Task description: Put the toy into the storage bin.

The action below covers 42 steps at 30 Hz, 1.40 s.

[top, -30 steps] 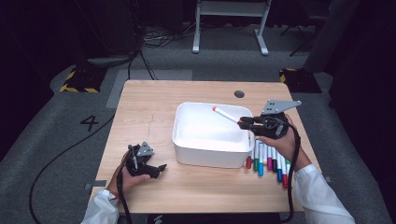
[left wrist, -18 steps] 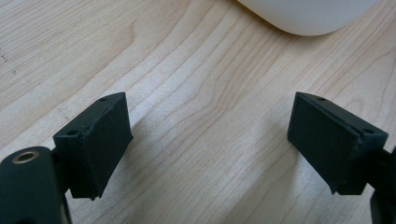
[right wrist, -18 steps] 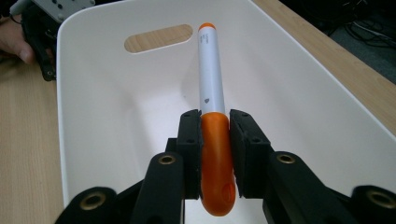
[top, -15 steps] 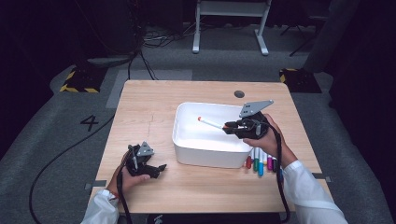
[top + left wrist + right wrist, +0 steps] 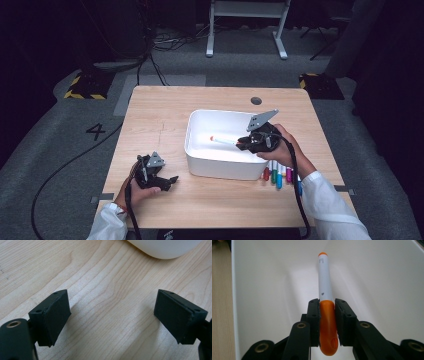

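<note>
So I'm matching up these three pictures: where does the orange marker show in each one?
High view: the orange marker lies centre-right, over the white bin, held by the right gripper.
Left gripper view: no marker here; a corner of the bin at the top edge.
Right gripper view: the marker stands mid-picture, its orange cap clamped between the jaws.
Shared landmark: the white bin.

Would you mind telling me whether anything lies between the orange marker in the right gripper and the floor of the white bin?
Nothing visible does. The right gripper is shut on the orange marker, which hangs inside the white bin over its bare floor. The other markers lie outside on the table, beside the bin's near right corner.
</note>
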Available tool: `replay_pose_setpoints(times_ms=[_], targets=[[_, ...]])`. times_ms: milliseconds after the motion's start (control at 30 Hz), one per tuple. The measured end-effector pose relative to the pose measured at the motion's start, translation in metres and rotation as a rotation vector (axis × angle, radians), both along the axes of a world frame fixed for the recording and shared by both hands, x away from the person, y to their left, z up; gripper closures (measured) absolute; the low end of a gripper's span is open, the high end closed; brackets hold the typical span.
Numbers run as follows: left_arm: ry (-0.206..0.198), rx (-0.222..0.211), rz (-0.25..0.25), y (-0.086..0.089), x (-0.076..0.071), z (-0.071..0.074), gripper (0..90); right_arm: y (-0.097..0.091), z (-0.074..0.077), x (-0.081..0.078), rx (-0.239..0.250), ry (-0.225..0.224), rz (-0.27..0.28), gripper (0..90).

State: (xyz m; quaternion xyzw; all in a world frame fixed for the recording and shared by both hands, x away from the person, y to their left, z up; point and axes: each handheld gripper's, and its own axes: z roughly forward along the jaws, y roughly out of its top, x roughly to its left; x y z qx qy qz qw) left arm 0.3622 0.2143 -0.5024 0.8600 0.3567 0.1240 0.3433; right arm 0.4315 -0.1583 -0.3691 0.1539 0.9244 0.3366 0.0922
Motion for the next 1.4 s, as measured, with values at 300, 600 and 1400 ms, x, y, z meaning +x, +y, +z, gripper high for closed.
replay_pose_setpoints(times_ms=[300, 600, 1400], targets=[[0.000, 0.000, 0.000, 0.000, 0.000, 0.000, 13.6, 0.004, -0.004, -0.013, -0.052, 0.033, 0.088, 75.0], [0.000, 0.000, 0.000, 0.000, 0.000, 0.000, 13.6, 0.002, -0.002, -0.019, -0.057, 0.048, 0.109, 74.7], [0.000, 0.000, 0.000, 0.000, 0.000, 0.000, 13.6, -0.103, 0.033, -0.059, 0.164, -0.190, -0.253, 31.2]])
